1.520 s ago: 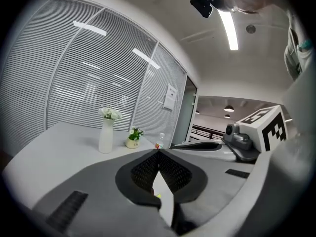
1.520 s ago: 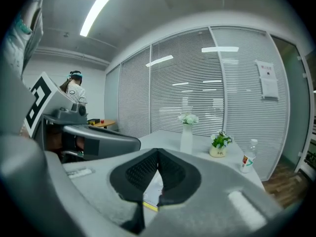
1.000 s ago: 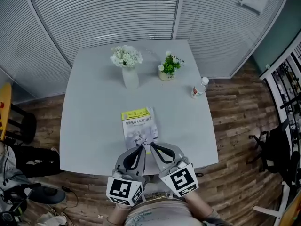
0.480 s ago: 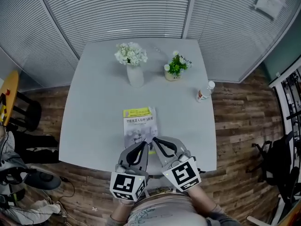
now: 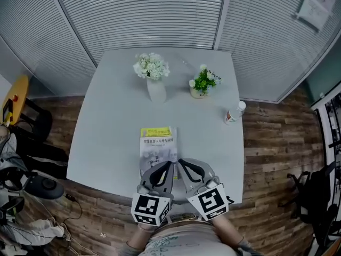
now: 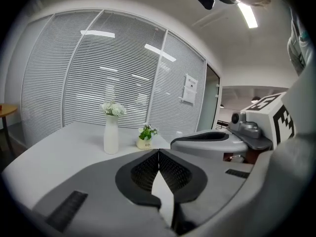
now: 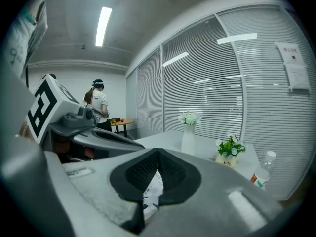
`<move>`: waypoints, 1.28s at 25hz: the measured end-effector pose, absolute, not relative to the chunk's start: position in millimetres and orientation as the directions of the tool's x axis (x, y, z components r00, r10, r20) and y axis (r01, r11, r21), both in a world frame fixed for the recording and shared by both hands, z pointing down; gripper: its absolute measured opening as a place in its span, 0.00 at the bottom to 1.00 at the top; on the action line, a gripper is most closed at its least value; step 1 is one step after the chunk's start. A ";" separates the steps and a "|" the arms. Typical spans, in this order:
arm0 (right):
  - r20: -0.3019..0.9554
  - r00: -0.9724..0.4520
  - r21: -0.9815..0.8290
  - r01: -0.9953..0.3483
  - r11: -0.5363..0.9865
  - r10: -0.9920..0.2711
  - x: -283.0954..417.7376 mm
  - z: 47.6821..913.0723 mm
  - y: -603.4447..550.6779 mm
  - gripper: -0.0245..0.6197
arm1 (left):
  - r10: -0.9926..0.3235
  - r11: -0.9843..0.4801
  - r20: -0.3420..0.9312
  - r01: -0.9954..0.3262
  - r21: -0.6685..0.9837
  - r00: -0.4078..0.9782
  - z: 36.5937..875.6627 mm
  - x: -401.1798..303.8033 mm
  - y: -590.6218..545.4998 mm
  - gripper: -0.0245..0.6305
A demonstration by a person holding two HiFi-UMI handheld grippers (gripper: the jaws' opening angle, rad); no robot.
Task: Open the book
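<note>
Hovering over the near end of the closed book, the left gripper and the right gripper both have their jaws clenched tip to tip with nothing between them; the book lies flat on the white table, cover up, close to the near edge and well short of the vase, the potted plant and the bottle. The main risk, as I judge it, is that clenched jaws cannot pinch the cover; pushed at the edge as a wedge, a tip is likely to shove the whole book along the smooth top rather than lift anything, since nothing pins it down; a push away could send it toward the vase, a drag back could pull it over the near edge. If a tip digs in too deep, it may catch a wad of pages with the cover, or crease the corner; too shallow, and the cover slips off and drops shut. The two grippers also sit just beside each other, so spreading either pair of jaws here could knock them together.
</note>
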State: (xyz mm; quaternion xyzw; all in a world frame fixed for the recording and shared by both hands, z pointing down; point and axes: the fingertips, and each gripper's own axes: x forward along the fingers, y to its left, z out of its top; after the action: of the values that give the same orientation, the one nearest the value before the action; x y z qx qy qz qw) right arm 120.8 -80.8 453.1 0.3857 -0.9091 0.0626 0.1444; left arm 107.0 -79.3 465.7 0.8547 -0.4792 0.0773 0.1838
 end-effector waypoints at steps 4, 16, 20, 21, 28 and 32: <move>0.323 -0.651 -0.038 -0.734 0.678 -0.686 137.0 463.5 -81.8 0.04 | -0.796 -0.465 0.330 -0.862 0.204 0.508 470.2 114.6 -83.0 0.04; 0.358 -0.613 -0.004 -0.756 0.655 -0.705 159.1 479.0 -95.8 0.04 | -0.783 -0.456 0.394 -0.875 0.161 0.481 492.7 119.4 -98.9 0.07; 0.340 -0.604 -0.056 -0.778 0.626 -0.720 161.2 476.3 -101.2 0.04 | -0.747 -0.488 0.441 -0.861 0.145 0.498 510.0 121.0 -101.4 0.07; 0.338 -0.602 -0.060 -0.781 0.621 -0.724 162.8 476.0 -101.4 0.04 | -0.740 -0.494 0.449 -0.858 0.143 0.501 513.7 122.3 -101.9 0.07; 0.363 -0.547 -0.063 -0.822 0.566 -0.754 184.3 488.4 -103.5 0.04 | -0.686 -0.549 0.507 -0.828 0.111 0.522 535.8 133.2 -104.7 0.10; 0.371 -0.520 -0.074 -0.842 0.534 -0.769 197.1 491.8 -103.3 0.04 | -0.652 -0.557 0.545 -0.821 0.128 0.527 550.6 140.5 -105.3 0.12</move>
State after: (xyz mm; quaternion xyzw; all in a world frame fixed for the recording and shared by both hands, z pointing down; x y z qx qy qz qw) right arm 197.1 -103.3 491.8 0.4668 -0.8631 0.1229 0.1483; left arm 140.5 -105.3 550.6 0.8533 -0.4315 0.2240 0.1883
